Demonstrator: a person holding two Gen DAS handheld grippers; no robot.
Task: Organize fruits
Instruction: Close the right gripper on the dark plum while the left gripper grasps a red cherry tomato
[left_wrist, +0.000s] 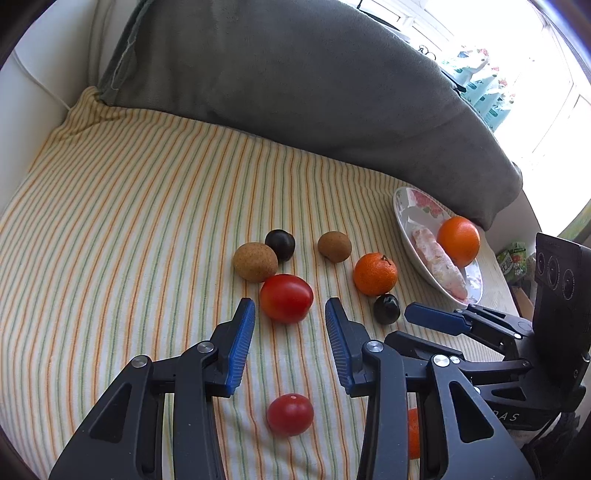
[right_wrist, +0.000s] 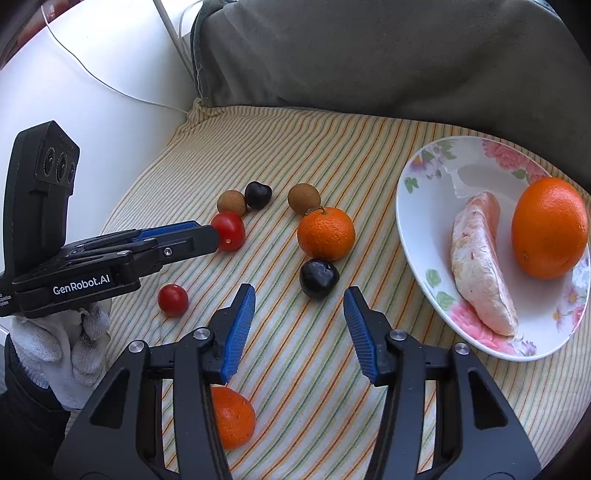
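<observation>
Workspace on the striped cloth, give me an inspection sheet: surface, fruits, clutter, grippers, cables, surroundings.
Surface: striped cloth, lying flat.
Job's things: floral plate holds an orange and a peeled citrus segment. Loose on the cloth: mandarin, second mandarin, two tomatoes, two dark plums, two brown round fruits.
Clutter: nothing seen.
Grippers: left gripper open, tips flanking the larger tomato; right gripper open, plum just ahead, holding nothing.
Cables: white cable along the white wall.
Surroundings: grey cushion; white-gloved hand.
</observation>
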